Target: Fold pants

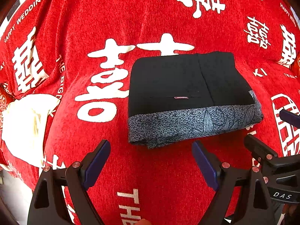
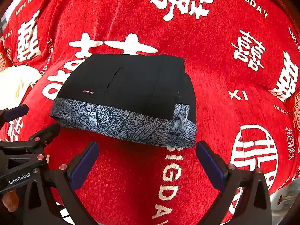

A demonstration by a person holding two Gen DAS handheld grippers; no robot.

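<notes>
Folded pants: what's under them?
The folded pants lie on the red wedding blanket, covering part of a large white character. Whatever else lies beneath is hidden. Neither tool touches them.

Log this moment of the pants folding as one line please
stage: fold looks done | pants: compact folded stack on red blanket | left gripper: open, empty | right gripper: open, empty
</notes>
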